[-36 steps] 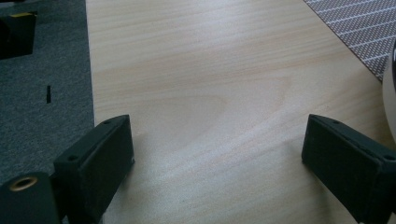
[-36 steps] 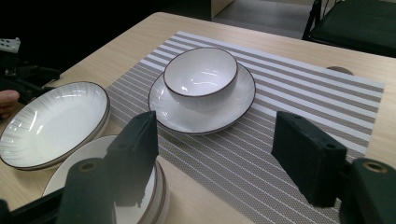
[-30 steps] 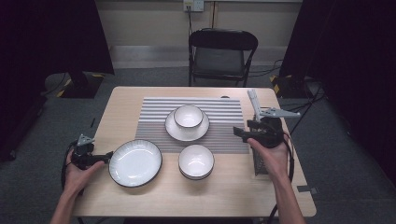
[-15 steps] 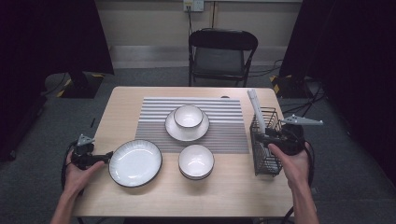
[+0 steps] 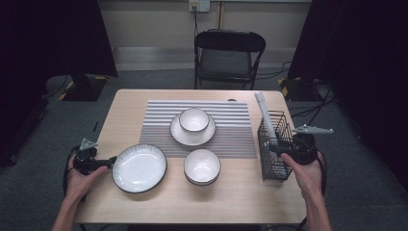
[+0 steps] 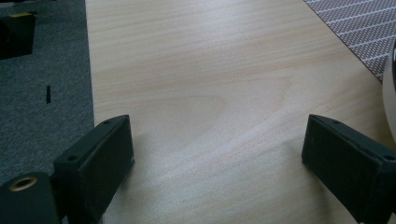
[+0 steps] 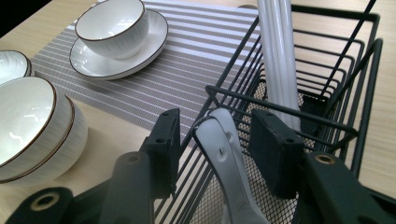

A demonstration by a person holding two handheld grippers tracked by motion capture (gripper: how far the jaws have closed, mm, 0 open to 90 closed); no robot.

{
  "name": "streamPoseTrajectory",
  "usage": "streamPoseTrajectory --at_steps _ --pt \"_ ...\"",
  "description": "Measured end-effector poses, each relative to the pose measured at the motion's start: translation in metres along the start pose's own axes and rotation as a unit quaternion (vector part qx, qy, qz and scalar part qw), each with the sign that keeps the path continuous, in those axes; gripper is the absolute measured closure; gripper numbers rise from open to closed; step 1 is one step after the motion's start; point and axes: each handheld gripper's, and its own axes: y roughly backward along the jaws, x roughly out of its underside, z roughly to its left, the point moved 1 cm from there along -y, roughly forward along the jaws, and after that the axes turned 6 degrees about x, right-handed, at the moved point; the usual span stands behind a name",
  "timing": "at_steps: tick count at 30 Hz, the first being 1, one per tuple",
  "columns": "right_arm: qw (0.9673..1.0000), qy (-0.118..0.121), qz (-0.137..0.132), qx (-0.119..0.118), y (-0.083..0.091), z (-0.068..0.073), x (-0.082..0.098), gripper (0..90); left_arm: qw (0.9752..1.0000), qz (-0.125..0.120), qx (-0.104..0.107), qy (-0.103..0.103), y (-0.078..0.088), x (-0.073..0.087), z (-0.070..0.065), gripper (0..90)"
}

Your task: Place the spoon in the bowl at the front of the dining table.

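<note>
I've got the right gripper [image 7: 215, 140] brought in at the near rim of the black wire basket [image 5: 284, 126] on the right edge of the table, because the white spoon handles [image 7: 226, 154] lean up against that rim and this is the easiest place to catch them. Its jaws have just been closing and now stand about half open, straddling both the handles and the rim wire; I see a gap on each side, so nothing is gripped yet. It looks like two nested spoons, though the overlap makes that hard to confirm. The tall white sticks [image 7: 279, 56], probably chopsticks, stand upright at the far end of the same basket, clear of my jaws.

The left gripper [image 5: 96, 164] rests low over bare wood at the left edge of the table, jaws spread wide with nothing between them, just beside the large white plate [image 5: 139, 168], parked out of the way.

On the striped placemat [image 5: 159, 120] sit a bowl on a saucer [image 5: 193, 121], with the stacked bowls [image 5: 202, 166] in front.
</note>
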Motion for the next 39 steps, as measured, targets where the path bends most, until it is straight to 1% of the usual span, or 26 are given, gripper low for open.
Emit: streamPoseTrajectory --at_steps 5,6,7,8,10,12,14,16,19,24,29,32,34,35,36,37,39 --pt "1.0 0.001 0.005 -0.001 -0.004 -0.004 0.0 55.2 1.0 0.0 0.0 0.0 0.0 0.0 0.0 8.4" --pt "0.9999 0.001 0.013 0.0 -0.007 -0.006 0.001 57.0 1.0 0.0 0.0 0.0 0.0 0.0 0.0 8.4" --pt "0.9999 0.001 0.015 -0.002 -0.008 -0.007 0.002 56.4 1.0 0.0 0.0 0.0 0.0 0.0 0.0 8.4" --pt "0.9998 -0.005 0.015 -0.008 -0.008 -0.008 0.002 56.8 1.0 0.0 0.0 0.0 0.0 0.0 0.0 8.4" --pt "0.9998 0.002 0.016 -0.007 -0.008 -0.008 0.002 58.3 1.0 0.0 0.0 0.0 0.0 0.0 0.0 8.4" --pt "0.9998 0.002 0.018 -0.011 -0.008 -0.008 -0.001 60.5 1.0 0.0 0.0 0.0 0.0 0.0 0.0 8.4" --pt "0.9997 0.002 0.02 -0.011 -0.008 -0.008 -0.001 60.4 1.0 0.0 0.0 0.0 0.0 0.0 0.0 8.4" --pt "0.9998 0.003 0.019 -0.008 -0.009 -0.007 -0.003 62.7 1.0 0.0 0.0 0.0 0.0 0.0 0.0 8.4" --pt "0.9996 0.006 0.028 0.0 -0.012 -0.007 -0.006 64.9 1.0 0.0 0.0 0.0 0.0 0.0 0.0 8.4" --pt "0.9993 0.004 0.038 0.0 -0.017 -0.009 -0.006 67.8 1.0 0.0 0.0 0.0 0.0 0.0 0.0 8.4" --pt "0.9992 0.003 0.038 0.009 -0.02 -0.012 -0.006 70.7 1.0 0.0 0.0 0.0 0.0 0.0 0.0 8.4" --pt "0.9991 0.007 0.039 0.016 -0.02 -0.011 -0.006 71.6 1.0 0.0 0.0 0.0 0.0 0.0 0.0 8.4" --pt "0.999 0.008 0.038 0.022 -0.02 -0.011 -0.006 74.6 1.0 0.0 0.0 0.0 0.0 0.0 0.0 8.4" --pt "0.999 0.008 0.038 0.022 -0.02 -0.011 -0.006 74.6 1.0 0.0 0.0 0.0 0.0 0.0 0.0 8.4" --pt "0.9992 0.007 0.034 0.022 -0.018 -0.012 -0.006 79.3 1.0 0.0 0.0 0.0 0.0 0.0 0.0 8.4" --pt "0.9993 0.007 0.03 0.02 -0.017 -0.013 -0.006 80.9 1.0 0.0 0.0 0.0 0.0 0.0 0.0 8.4" --pt "0.9993 0.008 0.032 0.019 -0.016 -0.014 -0.005 80.8 1.0 0.0 0.0 0.0 0.0 0.0 0.0 8.4"
